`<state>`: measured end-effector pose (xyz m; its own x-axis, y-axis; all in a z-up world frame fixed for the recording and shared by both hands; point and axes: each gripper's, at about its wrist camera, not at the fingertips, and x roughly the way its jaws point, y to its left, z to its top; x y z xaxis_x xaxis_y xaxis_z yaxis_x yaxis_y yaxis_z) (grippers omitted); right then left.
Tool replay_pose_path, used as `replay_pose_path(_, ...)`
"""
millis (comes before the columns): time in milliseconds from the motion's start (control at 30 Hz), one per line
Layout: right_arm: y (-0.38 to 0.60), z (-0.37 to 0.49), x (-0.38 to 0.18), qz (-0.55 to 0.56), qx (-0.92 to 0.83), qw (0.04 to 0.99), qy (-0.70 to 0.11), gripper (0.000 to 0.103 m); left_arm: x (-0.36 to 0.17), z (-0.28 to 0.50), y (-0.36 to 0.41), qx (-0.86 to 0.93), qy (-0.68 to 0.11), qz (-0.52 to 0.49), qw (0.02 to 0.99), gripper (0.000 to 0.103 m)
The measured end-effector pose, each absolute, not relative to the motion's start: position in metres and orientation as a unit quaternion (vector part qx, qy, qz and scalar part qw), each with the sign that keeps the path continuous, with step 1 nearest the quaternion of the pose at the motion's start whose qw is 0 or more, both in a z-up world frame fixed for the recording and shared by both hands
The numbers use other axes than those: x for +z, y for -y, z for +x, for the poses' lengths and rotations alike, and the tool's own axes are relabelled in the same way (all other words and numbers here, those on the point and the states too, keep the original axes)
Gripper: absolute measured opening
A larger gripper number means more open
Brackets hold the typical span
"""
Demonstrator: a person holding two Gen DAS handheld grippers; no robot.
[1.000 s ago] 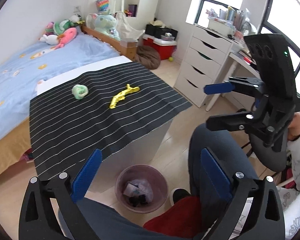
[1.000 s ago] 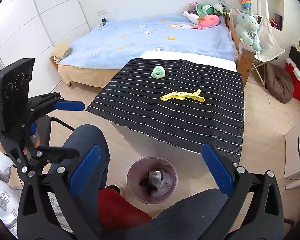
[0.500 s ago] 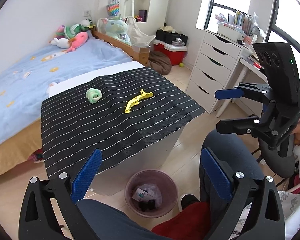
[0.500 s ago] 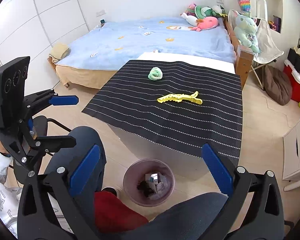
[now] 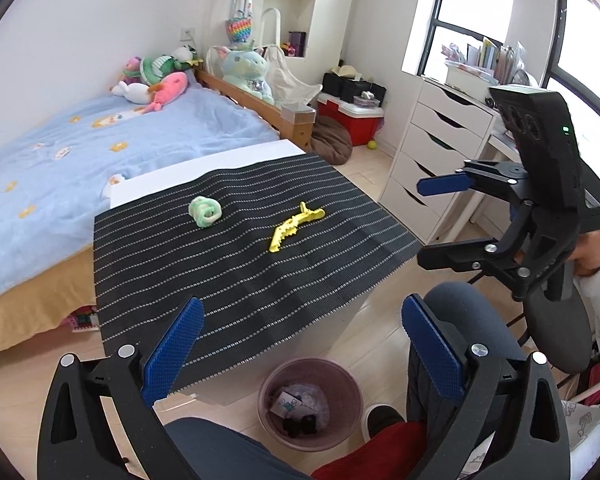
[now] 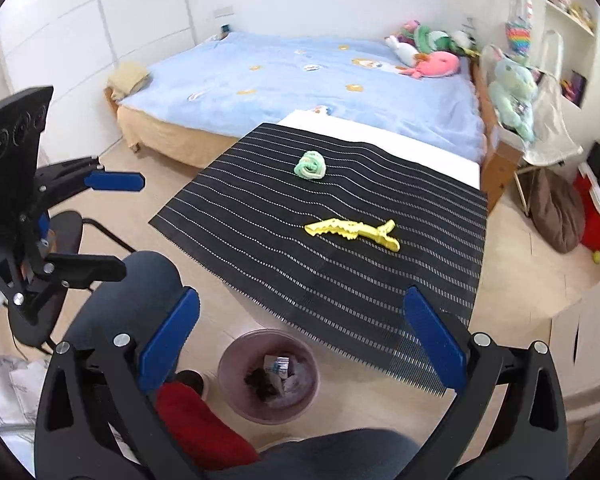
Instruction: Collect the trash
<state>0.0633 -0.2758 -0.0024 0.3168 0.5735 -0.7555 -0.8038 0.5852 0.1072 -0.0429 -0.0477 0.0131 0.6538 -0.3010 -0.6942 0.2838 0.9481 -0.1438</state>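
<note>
Both hand-held grippers hang wide and empty. The green wad [image 5: 205,211] on the table [image 5: 236,280] looks soft and light; the yellow clip [image 5: 294,227] stiff, best pinched mid-body.

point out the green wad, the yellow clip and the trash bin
green wad [image 5: 205,211], left wrist view, its middle
yellow clip [image 6: 352,230], right wrist view, mid-body
trash bin [image 5: 269,384], left wrist view, left rim
</note>
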Motion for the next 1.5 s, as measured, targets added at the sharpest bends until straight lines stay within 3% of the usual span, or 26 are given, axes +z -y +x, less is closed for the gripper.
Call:
replay_pose_path(367, 0.237, 0.11, -0.008, -0.21, 0.472, 0.753, -0.408, 0.1, 0.016, -0.031, 0.032, -0.145, -0.382, -0.024, 0.912, 0.095)
replay_pose_path(867, 0.189, 0.164, -0.058, -0.31, 0.501, 0.684, -0.431, 0.099, 0.01, -0.023, 0.017, -0.129, -0.389, -0.042, 0.911, 0.095)
replay_pose_path(967, 0.181, 0.169, -0.068, -0.331, 0.503, 0.667, -0.438, 0.077, 0.009, -0.023, 0.015, -0.125, -0.392, -0.045, 0.91, 0.095)
replay_pose_path(1133, 0.171, 0.174, -0.082, -0.354, 0.504, 0.652, -0.441, 0.071, 0.006, -0.022, 0.01, -0.121, -0.396, -0.052, 0.909, 0.095)
replay_pose_path(1300, 0.166, 0.176, -0.094, -0.366, 0.502, 0.642, -0.45, 0.055, 0.002, -0.022, 0.006, -0.117, -0.401, -0.059, 0.907, 0.095)
replay_pose_path(1433, 0.168, 0.18, -0.097, -0.348, 0.509, 0.643, -0.454, 0.049, 0.0, -0.021, 0.002, -0.113, -0.405, -0.07, 0.905, 0.095)
replay_pose_path(1500, 0.17, 0.181, -0.098, -0.345, 0.512, 0.642, -0.455, 0.037, -0.001, -0.02, 0.002, -0.114, -0.406, -0.071, 0.904, 0.095)
